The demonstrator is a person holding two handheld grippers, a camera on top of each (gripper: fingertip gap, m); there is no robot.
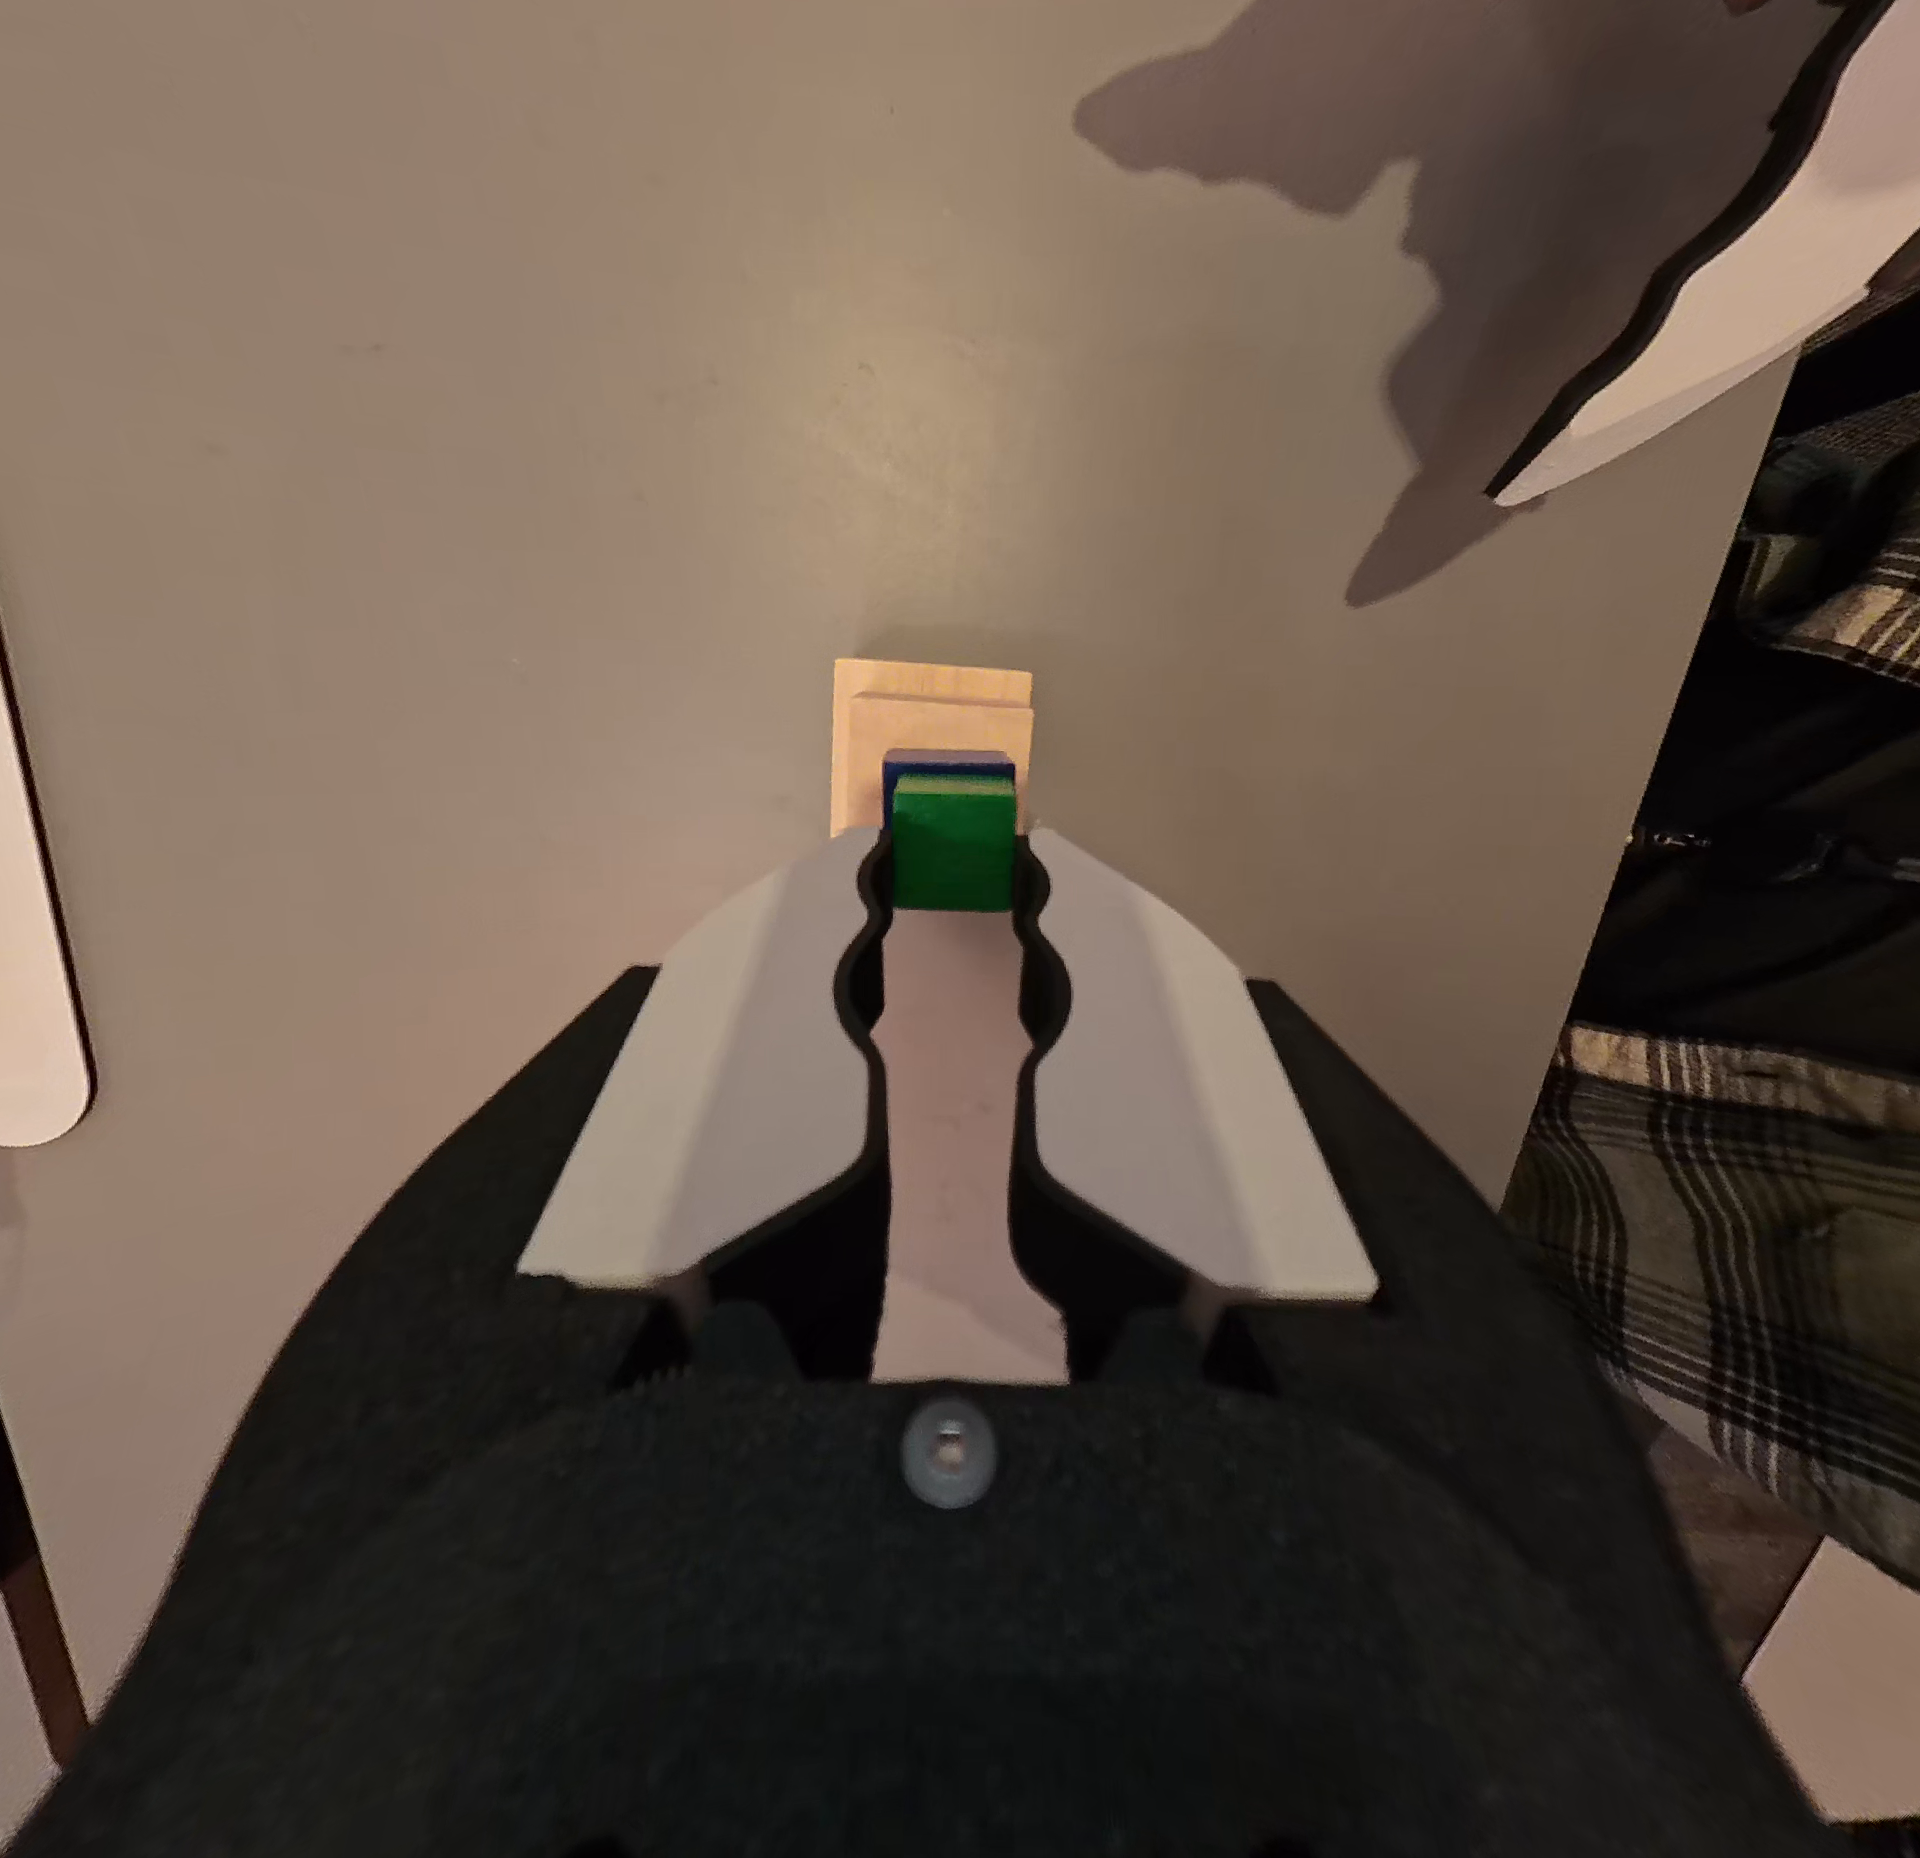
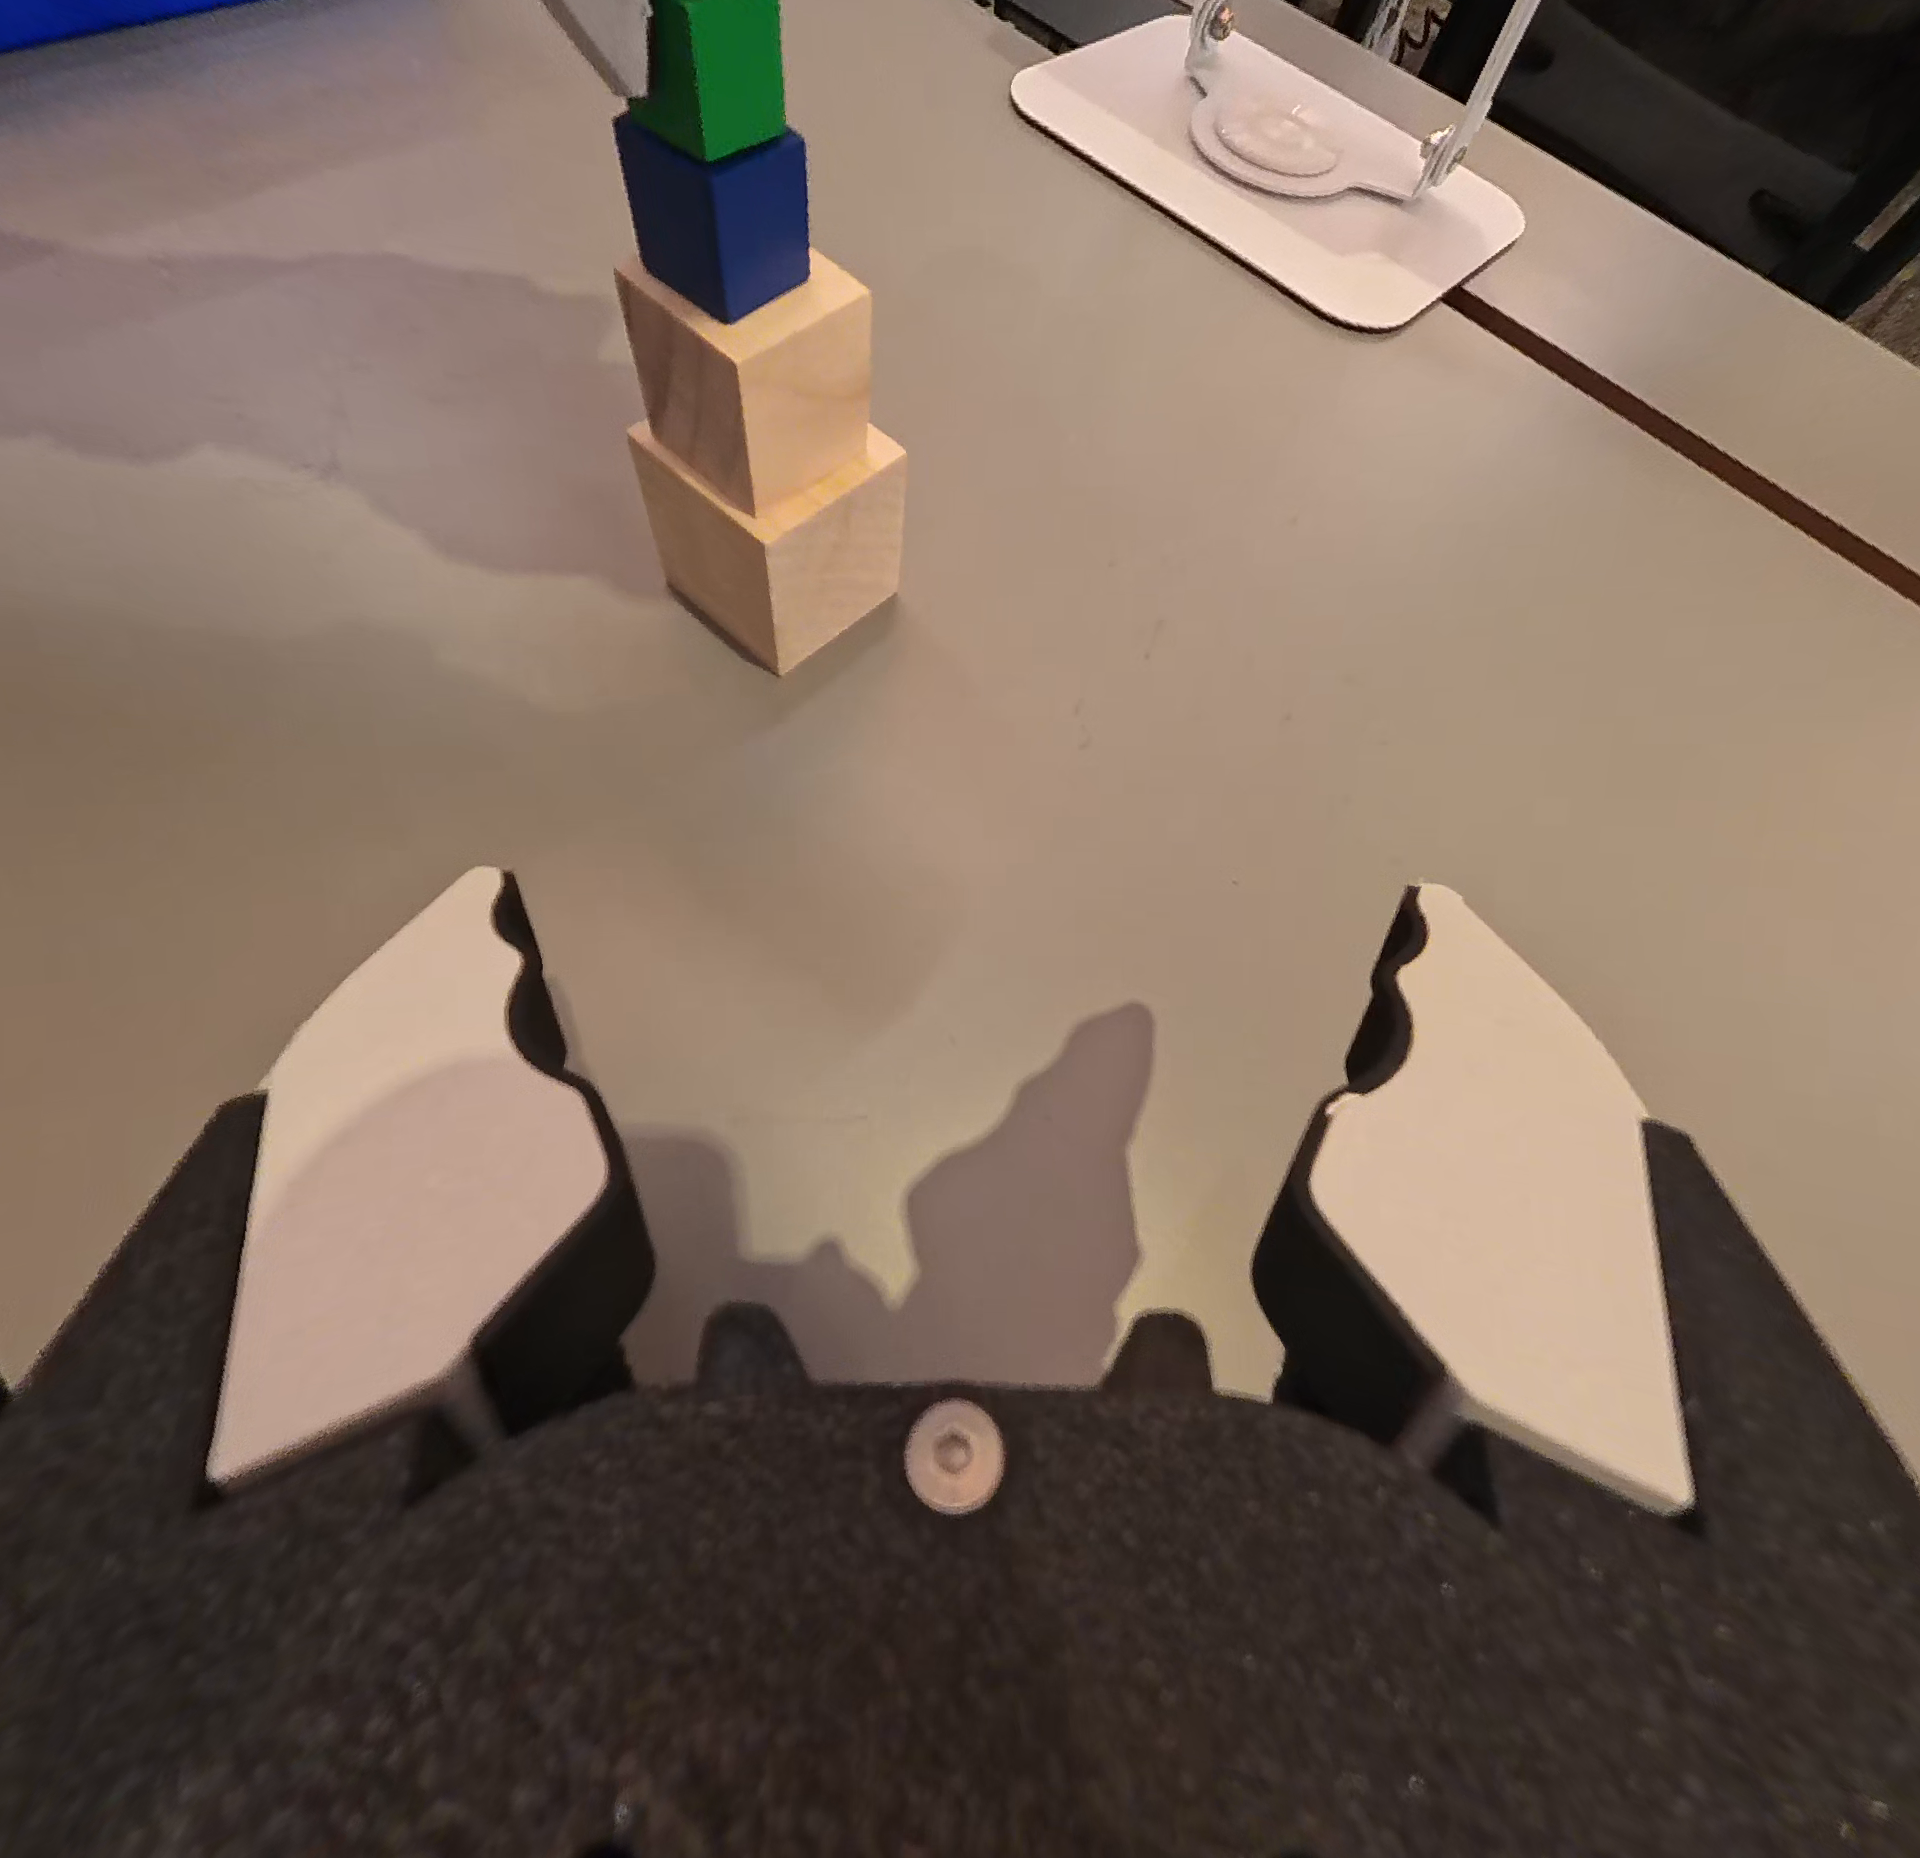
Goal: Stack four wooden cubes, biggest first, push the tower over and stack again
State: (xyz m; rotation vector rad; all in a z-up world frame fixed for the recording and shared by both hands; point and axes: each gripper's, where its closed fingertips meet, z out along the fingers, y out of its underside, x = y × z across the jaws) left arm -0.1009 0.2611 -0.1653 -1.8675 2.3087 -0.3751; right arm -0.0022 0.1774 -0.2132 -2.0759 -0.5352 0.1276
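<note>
1. While the left gripper [image 1: 953, 852] looked straight down the tower, its jaws were closed on the green cube [image 2: 717, 68], the smallest, which sat on the blue cube [image 2: 717, 224] or just above it; contact could not be told.
2. Below these stood the smaller plain wooden cube [image 2: 758, 395] on the largest wooden cube [image 2: 790, 551], on the grey table [image 2: 1143, 717].
3. The right gripper [image 2: 961, 977] hung well apart from the tower, jaws wide and empty.
4. Done well, I judged, the release should come only once green lay flat and centred, with the jaws parting evenly and lifting straight up, since the cubes sat slightly twisted.
5. No brand, label or writing was legible on anything, including the white stand base [image 2: 1268, 177].
</note>
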